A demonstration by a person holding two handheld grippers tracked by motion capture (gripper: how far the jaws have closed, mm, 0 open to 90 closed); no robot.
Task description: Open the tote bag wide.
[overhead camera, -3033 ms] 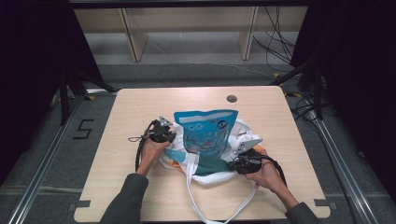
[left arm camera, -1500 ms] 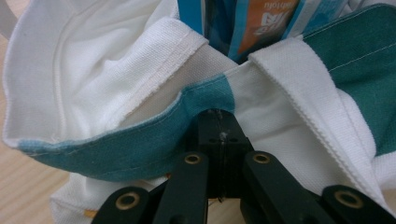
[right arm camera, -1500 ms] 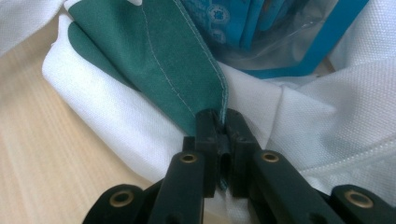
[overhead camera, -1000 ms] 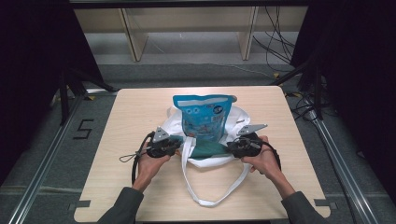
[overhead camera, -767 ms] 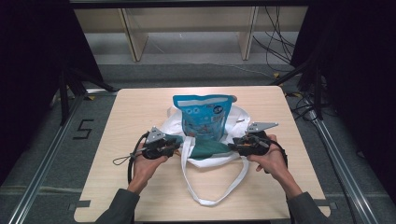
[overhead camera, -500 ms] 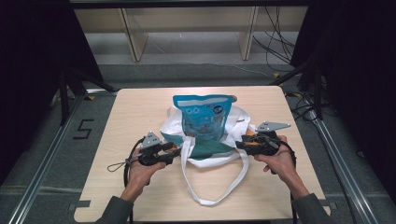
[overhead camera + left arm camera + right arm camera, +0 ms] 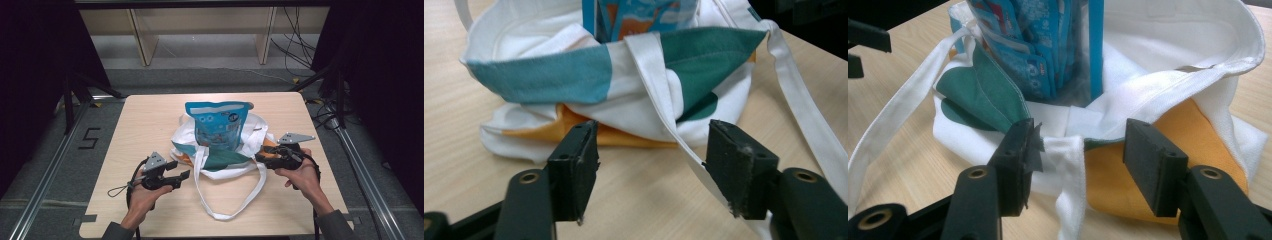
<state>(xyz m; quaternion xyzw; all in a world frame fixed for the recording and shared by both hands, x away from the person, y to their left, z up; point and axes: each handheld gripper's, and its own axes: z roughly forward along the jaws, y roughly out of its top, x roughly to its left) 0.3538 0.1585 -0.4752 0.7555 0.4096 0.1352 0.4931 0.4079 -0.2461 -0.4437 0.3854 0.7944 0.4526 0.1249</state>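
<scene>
Two grippers, left gripper [image 7: 181, 171] and right gripper [image 7: 261, 156], just opening, empty | tote bag [image 7: 225, 162] on wooden table [image 7: 145, 120] | dark room

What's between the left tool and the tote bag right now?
In the high view, bare tabletop separates the left tool from the tote bag. The left gripper view shows its jaws open, with only the bag's white strap crossing near one jaw.

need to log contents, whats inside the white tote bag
A blue printed pouch stands upright in the white tote bag, its top above the rim. Its lower part, and anything under it, is covered by the bag's cloth.
</scene>
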